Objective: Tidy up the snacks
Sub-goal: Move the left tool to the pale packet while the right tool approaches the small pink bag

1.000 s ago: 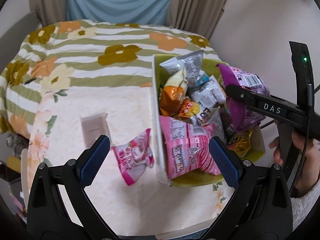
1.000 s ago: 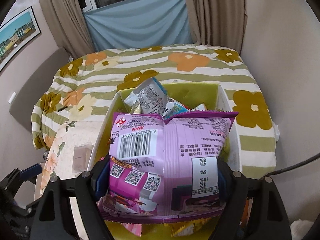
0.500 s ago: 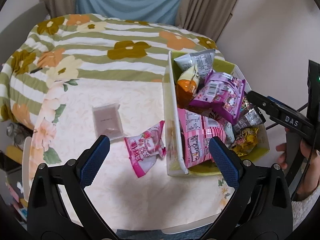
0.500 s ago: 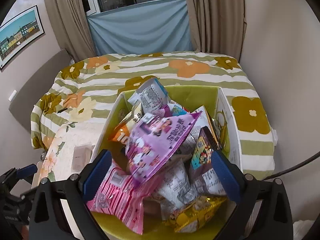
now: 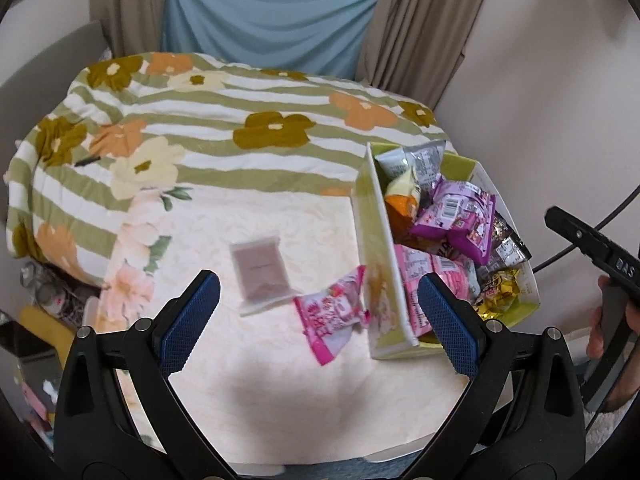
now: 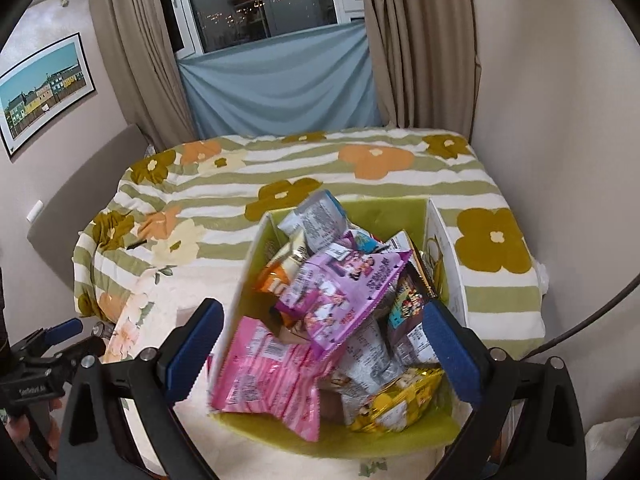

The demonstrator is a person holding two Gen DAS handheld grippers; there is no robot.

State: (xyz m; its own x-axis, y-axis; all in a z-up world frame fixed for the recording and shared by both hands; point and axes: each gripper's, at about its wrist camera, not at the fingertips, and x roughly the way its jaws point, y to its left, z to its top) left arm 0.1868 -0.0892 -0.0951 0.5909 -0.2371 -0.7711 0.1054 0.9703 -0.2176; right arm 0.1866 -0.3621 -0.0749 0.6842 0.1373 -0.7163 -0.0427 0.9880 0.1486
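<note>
The table carries a pale flowered cloth, and on its right side stands the green box, already heaped with snack bags. On top of the heap lies a purple bag, free of any gripper, so I judge that the step of dropping this bag in the box is done and the next pick is in hand.

The right gripper hangs above the box with its jaws wide apart and nothing between the pads. The left gripper is also spread wide and empty, above the table.

Two snacks remain outside the box: a pink packet just beside the box's near wall, maybe touching it, and a flat brownish pouch a little further left. The next move, I think, calls for the left gripper to come down over the pink packet and close on its puffed middle — the thin foil can slip or crumple.

As for writing: the other tool seen in the left view bears the letters "DAS". The purple bag shows a barcode; the printing on the bags is too small to read.
</note>
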